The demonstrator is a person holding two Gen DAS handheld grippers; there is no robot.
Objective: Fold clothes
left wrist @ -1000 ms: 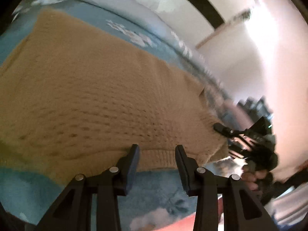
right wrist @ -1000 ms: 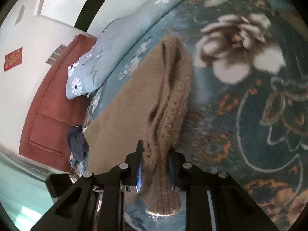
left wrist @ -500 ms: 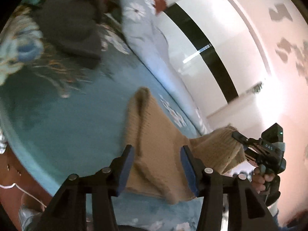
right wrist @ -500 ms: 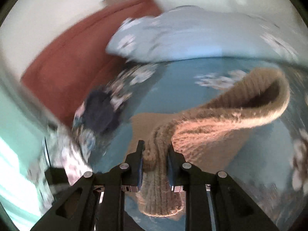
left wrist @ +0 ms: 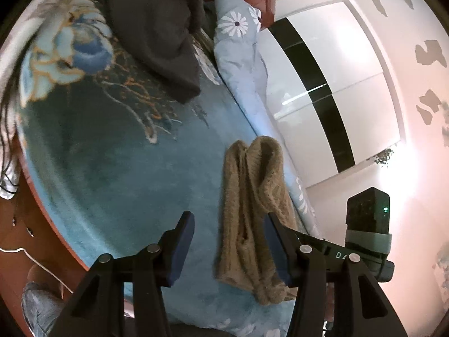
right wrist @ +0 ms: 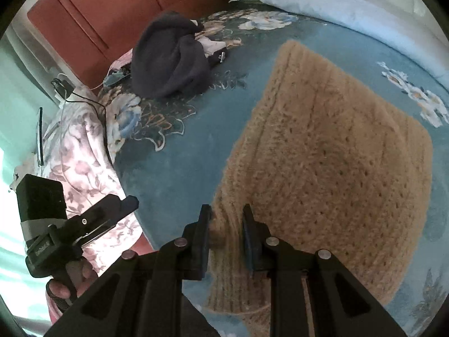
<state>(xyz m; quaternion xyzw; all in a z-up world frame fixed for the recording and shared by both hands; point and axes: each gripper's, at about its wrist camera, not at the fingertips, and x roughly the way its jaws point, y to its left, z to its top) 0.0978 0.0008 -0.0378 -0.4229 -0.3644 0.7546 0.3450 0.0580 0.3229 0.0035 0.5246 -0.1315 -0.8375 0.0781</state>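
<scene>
On the teal flowered bedspread [right wrist: 179, 151] the tan knitted sweater [right wrist: 336, 151] now lies doubled over itself, a broad slab of knit with its ribbed edge nearest the right gripper [right wrist: 226, 224]. A second ago that edge was being carried through the air, arched up in a loop; now it has been swung across and laid down on the body of the garment. The right gripper's jaws have just begun to ease apart, with the ribbed strip between them; whether the pads press on it or have already let go I cannot tell. From the left gripper's [left wrist: 228, 250] side the sweater [left wrist: 252, 210] shows as a long bunched strip running away toward the pale blue quilt [left wrist: 241, 64]. Its jaws have just been opening and stand wide, one pad on bare bedspread, the other at the sweater's edge, pinching nothing. Up by the red headboard [right wrist: 112, 14] a dark garment [right wrist: 168, 59] sits in a heap, well apart from the sweater, untouched. To my eye this fold is placed and both hands are letting go; the sweater probably wants one more fold or a smoothing, and the dark piece is yet to be done.
</scene>
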